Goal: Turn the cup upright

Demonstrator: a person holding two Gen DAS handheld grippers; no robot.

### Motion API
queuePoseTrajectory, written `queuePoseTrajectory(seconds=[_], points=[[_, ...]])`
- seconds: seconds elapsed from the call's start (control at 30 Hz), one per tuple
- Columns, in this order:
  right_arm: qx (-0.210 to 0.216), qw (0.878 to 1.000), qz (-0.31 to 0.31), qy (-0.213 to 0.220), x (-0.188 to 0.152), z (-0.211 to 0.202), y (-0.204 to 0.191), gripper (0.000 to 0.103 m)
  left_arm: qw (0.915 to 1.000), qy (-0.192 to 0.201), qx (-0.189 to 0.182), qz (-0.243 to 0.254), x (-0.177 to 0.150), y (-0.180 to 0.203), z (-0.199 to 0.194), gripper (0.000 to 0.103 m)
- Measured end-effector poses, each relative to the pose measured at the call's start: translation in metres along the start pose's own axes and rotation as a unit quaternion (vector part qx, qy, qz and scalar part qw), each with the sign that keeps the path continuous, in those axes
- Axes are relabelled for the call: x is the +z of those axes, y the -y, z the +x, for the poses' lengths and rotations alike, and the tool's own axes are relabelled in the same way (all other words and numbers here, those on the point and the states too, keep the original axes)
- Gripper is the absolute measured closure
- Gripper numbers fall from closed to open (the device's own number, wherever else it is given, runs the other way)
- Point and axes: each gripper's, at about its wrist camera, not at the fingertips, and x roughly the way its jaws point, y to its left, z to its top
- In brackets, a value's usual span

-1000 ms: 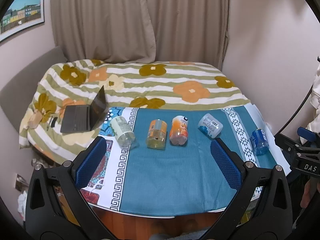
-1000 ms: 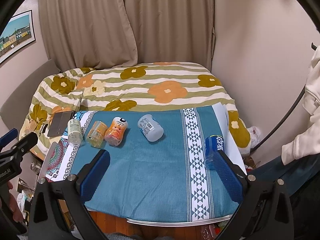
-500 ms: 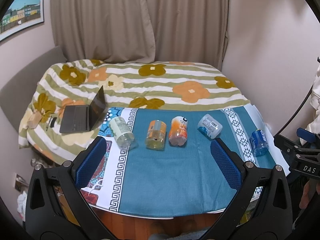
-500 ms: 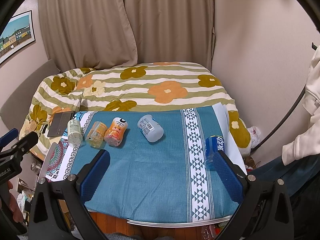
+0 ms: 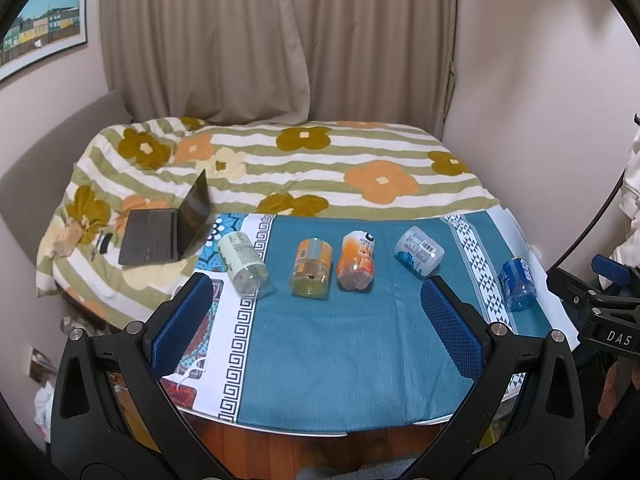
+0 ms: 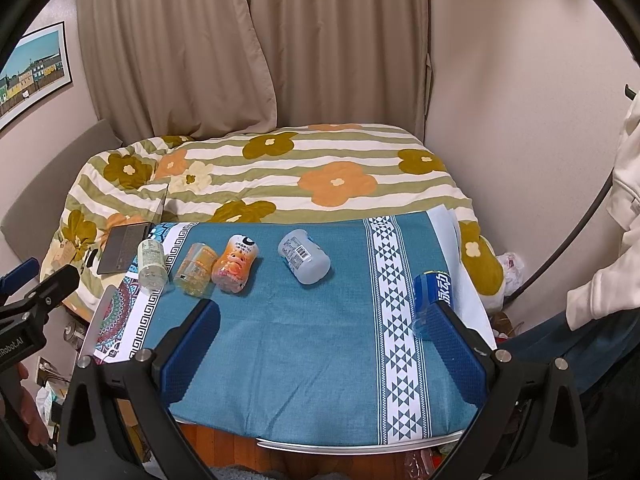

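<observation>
- Nearest, left gripper [image 5: 316, 326] and right gripper [image 6: 326, 346] hover with jaws spread, holding nothing, likely readying a reach
- Farther, five cups lie sideways on the tablecloth [image 5: 340, 352]; blue cup [image 6: 432, 300] lies near right

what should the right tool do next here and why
Probably ease the right tool forward and to its right toward the blue cup, jaws kept wide. All five cups lie on their sides on the teal cloth, nothing is gripped, and the blue cup sits closest to that tool, partly behind its right finger. The left tool hangs open, nearer the clear green-label cup.
</observation>
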Motion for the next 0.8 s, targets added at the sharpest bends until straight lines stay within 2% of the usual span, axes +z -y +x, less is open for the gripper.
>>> queuePoseTrajectory(seconds=[0.17, 0.5, 0.8], points=[[0.013, 1.0, 0.007, -0.001, -0.001, 0.003, 0.001, 0.0, 1.0, 0.0, 0.0, 0.0, 0.0, 0.0, 0.0, 0.0], [0.004, 1.0, 0.007, 0.013, -0.005, -0.001, 0.004, 0.0, 1.0, -0.001, 0.007, -0.004, -0.007, 0.005, 0.0, 0.0], [0.033, 0.999, -0.002, 0.0, 0.004, 0.006, 0.013, 0.0, 0.9985, -0.034, 0.035, -0.024, -0.001, 0.005, 0.009, 0.0]])
